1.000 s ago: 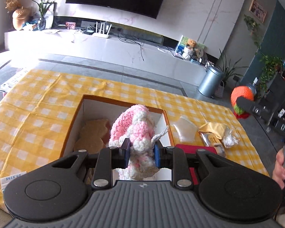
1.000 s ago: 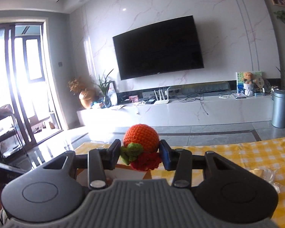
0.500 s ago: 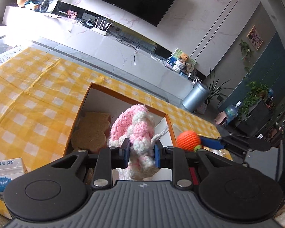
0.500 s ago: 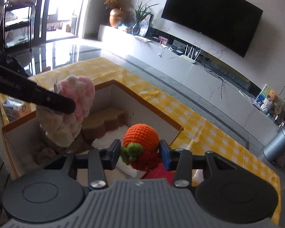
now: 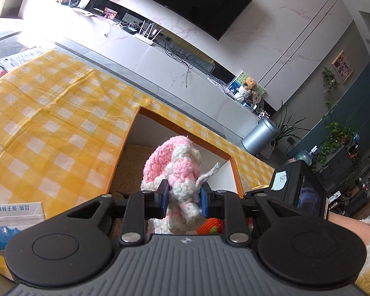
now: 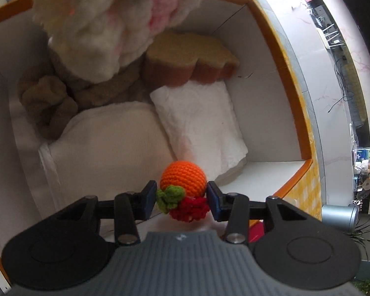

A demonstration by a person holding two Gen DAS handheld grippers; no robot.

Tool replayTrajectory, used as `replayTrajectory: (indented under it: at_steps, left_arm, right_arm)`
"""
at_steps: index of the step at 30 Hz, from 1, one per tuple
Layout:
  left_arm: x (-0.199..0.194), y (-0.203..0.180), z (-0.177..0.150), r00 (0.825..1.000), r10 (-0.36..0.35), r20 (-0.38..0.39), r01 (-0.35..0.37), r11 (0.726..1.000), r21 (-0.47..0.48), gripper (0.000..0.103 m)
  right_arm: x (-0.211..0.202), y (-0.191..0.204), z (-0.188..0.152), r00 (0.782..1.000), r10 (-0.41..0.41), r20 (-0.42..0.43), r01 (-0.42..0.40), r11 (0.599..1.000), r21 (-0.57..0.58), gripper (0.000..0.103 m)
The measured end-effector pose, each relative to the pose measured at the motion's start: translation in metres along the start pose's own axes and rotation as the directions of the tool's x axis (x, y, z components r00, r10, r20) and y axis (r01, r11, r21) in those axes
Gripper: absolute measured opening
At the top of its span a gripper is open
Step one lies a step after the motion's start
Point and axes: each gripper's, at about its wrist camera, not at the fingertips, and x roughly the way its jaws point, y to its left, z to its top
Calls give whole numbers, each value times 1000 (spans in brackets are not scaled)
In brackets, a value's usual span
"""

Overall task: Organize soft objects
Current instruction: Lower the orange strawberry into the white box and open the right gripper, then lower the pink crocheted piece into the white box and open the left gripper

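— While both toys hung over the box (image 6: 278, 56), which step would you say was in hand?

— The drop-off, I judged. The right gripper (image 6: 182, 198) had its jaws closed on the orange crochet ball (image 6: 183, 178), pinching it low, at its green and red trim. It sat above the near end of the box, over the folded white cloths (image 6: 197, 123).

— And the other one?

— The left gripper (image 5: 182, 198) had its jaws clamped on the pink and white crochet toy (image 5: 175, 165), a loose yarn tail sticking out to one side. From the right wrist view that toy hung higher, over the far half of the box, above the brown plush (image 6: 46, 101) and next to the tan bread-shaped cushion (image 6: 190, 56).

— So neither was released?

— No, both were gripped and clear of the contents. The box stood on the worktop, on its yellow checked cloth (image 5: 49, 123), with a small carton (image 5: 14, 222) off to the left.

— What did the next move call for?

— In my view, lowering the ball until it nearly touched the cloths, then opening those jaws, since a round thing dropped from height could roll or bounce. The pink toy needed a free spot; the bare floor beside the cloths, near the right wall, looked open. The two grippers were close, so one should probably go first.
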Motion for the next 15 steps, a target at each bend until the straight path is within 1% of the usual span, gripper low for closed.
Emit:
replayTrajectory:
  at_steps: [2, 4, 7, 8, 10, 12, 13, 14, 15]
  left_arm:
    - [1, -1, -1, 1000, -1, -3, 1, 1000, 6, 28]
    - [3, -2, -2, 1000, -2, -13, 3, 1000, 8, 28]
    - [5, -6, -5, 1000, 5, -24, -5, 1000, 25, 28]
    - [5, -8, -6, 1000, 9, -24, -8, 999, 32, 28]
    - [5, -11, -7, 1000, 12, -24, -11, 999, 47, 28]
    - [5, -14, -8, 1000, 8, -29, -7, 998, 62, 28]
    - [6, -15, -8, 999, 4, -33, -1, 998, 68, 28]
    - [7, -17, -9, 999, -2, -39, 5, 997, 72, 28]
    - [9, -18, -10, 999, -8, -47, 12, 997, 74, 28]
  right_arm:
    - [1, 3, -2, 1000, -10, -6, 10, 999, -31, 44]
    - [0, 5, 0, 1000, -8, -9, 8, 1000, -29, 45]
    - [-4, 7, -4, 999, -41, -11, 41, 999, -36, 63]
    - [-9, 5, -7, 999, -49, 1, 49, 998, -30, 63]
    - [-25, -3, -14, 997, -38, 71, 36, 999, 27, 64]
    - [-44, -15, -26, 987, -25, 158, 5, 992, 125, 67]
    - [-55, -21, -33, 979, -39, 200, 0, 982, 187, 74]
    - [-63, -26, -41, 971, -61, 233, 5, 973, 232, 78]
    - [-72, -29, -49, 960, -87, 265, 12, 962, 273, 78]
